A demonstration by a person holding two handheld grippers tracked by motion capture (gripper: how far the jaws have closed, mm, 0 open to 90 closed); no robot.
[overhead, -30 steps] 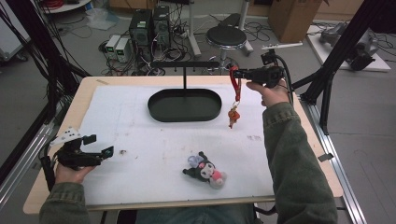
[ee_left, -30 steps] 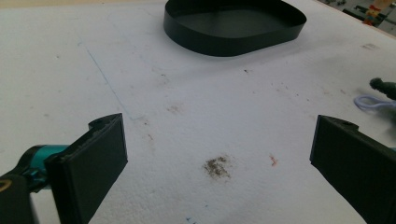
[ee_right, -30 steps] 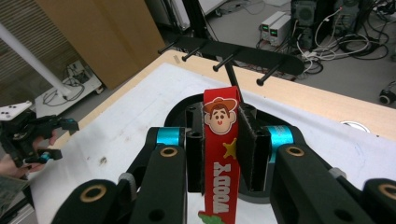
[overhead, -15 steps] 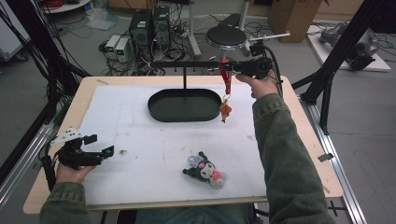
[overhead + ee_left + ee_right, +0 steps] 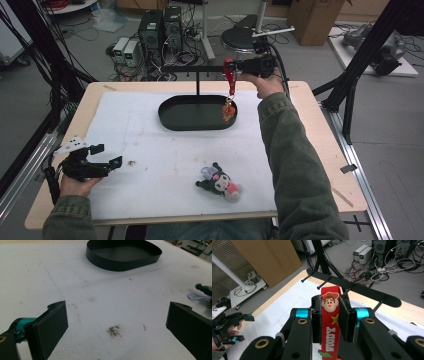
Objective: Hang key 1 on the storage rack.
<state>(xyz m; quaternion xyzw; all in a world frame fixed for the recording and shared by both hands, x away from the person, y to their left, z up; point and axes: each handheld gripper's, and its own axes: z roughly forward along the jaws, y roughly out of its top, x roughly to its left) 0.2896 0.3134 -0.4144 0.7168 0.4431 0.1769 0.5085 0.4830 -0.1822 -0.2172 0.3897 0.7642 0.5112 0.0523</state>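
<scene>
White padding covers the table [image 5: 150,130], where a black oval tray [image 5: 172,114] sits under a hook rack [image 5: 362,288], with a dark plush doll [image 5: 220,184] lying nearer the person. Right gripper [image 5: 235,65] clamps a red Woody strap [image 5: 330,322] just short of the rack's pegs, its charm [image 5: 228,111] dangling over the tray's right end. Left gripper [image 5: 107,156] rests spread wide, holding nothing, at the table's left edge.

From above the person's side, one camera overlooks the black tray [image 5: 197,114]; both gripper cameras sit close, the left facing that tray [image 5: 122,255] too.
</scene>
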